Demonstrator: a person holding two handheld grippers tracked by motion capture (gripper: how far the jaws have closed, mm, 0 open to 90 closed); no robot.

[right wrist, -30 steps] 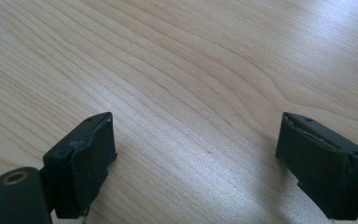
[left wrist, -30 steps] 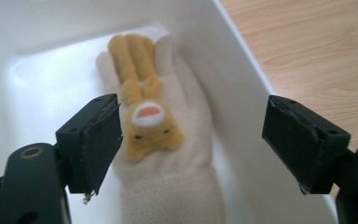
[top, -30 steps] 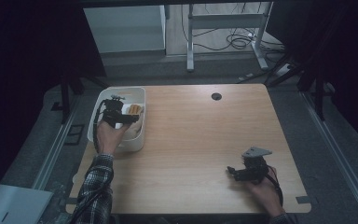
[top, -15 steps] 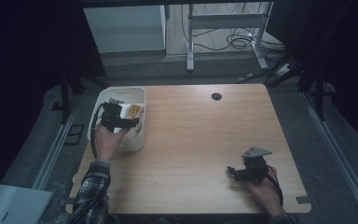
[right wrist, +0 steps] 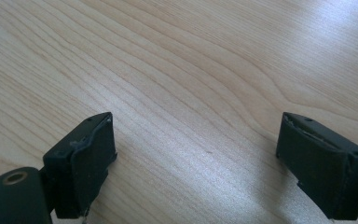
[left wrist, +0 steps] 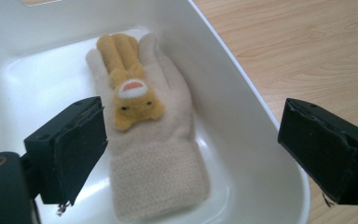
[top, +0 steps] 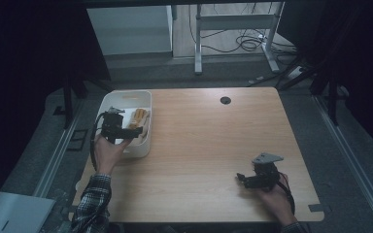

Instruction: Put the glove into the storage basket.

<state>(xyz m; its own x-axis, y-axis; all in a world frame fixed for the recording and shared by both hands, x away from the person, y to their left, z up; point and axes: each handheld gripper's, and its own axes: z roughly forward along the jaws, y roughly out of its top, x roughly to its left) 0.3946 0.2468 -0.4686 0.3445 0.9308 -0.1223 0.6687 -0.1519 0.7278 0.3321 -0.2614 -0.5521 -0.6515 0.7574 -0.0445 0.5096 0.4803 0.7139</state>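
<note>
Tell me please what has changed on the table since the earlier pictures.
The left claw has drawn back a little toward the person over the white bin, and its jaws have just been opening. The cream glove lies flat in the bin, free of the pads. The right claw rests open over the bare table, as before.

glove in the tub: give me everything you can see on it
The glove is cream fleece, with a ribbed-looking cuff and a small orange-yellow plush animal on its back, the animal's long ears lying along the fingers. It lies flat on the floor of the white tub, cuff toward the left gripper, fingers pointing away. Nothing grips it: the jaws stand wide, having just been opening, apart from it.
</note>
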